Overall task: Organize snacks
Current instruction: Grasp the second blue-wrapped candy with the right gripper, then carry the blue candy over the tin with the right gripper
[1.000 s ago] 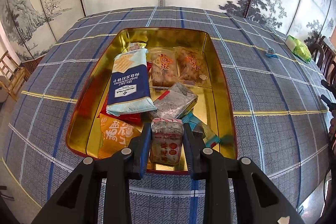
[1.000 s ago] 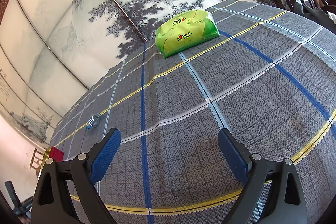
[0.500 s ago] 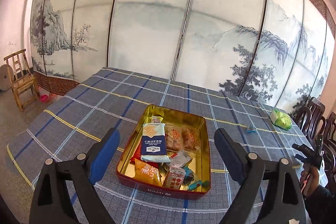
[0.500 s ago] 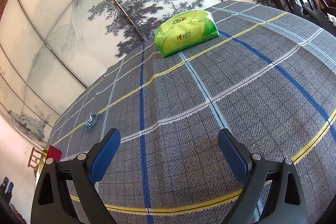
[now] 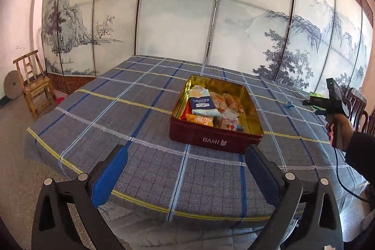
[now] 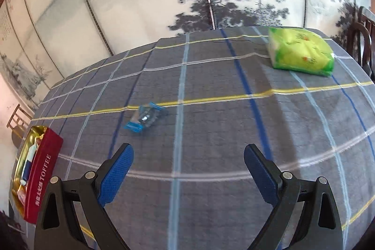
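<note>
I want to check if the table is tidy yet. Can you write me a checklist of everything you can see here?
Surface: table under a grey checked tablecloth, flat.
Job's things: open red tin with a gold inside, holding several snack packets; one small blue-wrapped sweet lies loose on the cloth, apart from the tin.
Clutter: green tissue pack near the far edge.
Grippers: left gripper open, its jaws have just been opening, nothing between them; right gripper open and empty, over bare cloth.
Cables: a dark cable hangs below the person's hand.
Surroundings: painted folding screen; wooden chair on the floor.
</note>
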`<state>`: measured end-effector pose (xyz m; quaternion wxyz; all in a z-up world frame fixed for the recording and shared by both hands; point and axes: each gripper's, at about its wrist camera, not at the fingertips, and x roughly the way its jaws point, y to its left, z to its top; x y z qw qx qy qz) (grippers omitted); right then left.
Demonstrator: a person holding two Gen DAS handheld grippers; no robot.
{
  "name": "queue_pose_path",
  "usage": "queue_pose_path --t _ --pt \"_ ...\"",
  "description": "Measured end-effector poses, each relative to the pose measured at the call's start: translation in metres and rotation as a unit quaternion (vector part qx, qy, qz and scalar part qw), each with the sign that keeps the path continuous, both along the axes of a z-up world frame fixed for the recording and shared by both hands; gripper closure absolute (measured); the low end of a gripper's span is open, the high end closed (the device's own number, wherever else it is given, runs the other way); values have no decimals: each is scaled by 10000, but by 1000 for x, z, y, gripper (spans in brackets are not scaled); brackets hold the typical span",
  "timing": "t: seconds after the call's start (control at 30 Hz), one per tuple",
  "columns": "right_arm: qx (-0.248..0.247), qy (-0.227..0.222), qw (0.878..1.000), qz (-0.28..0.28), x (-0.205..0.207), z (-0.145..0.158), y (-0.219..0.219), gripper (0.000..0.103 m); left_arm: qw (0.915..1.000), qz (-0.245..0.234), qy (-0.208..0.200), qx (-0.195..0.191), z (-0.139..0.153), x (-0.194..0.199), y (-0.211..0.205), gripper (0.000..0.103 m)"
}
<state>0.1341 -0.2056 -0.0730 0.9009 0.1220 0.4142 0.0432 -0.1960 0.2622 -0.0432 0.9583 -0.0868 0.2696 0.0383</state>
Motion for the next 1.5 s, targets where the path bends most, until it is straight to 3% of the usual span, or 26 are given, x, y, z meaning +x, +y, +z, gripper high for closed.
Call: queue_pose_path --t 0.13,0.23,0.3,0.37,0.4,0.43,0.7,1.03,1.5 --pt "-208 165 9996 6 42 -2 42 11 9995 133 114 -244 -14 -13 16 4" --pt "-393 389 9985 -23 66 -11 63 25 9990 196 196 -344 -23 -21 25 4" --pt "-406 630 9972 -58 79 -21 68 42 9987 223 198 -417 -26 -25 30 4" --pt "-506 590 9969 -96 82 -23 72 48 9984 243 193 -469 -27 -27 34 4" --pt "-587 592 9964 -124 83 -23 74 56 9983 245 181 -502 -28 -27 35 4" --pt "-673 599 9958 -159 83 -23 76 71 9981 243 162 -544 -28 -28 36 4" --pt "-1085 477 9929 -131 65 -9 72 72 9980 87 29 -629 -19 -29 24 4" --pt "-1564 -194 9873 -203 31 67 77 72 9987 -134 -166 -458 -1 -57 -7 4" --pt "-1703 -929 9809 112 -16 158 144 72 9978 -13 -360 -553 5 -98 0 4"
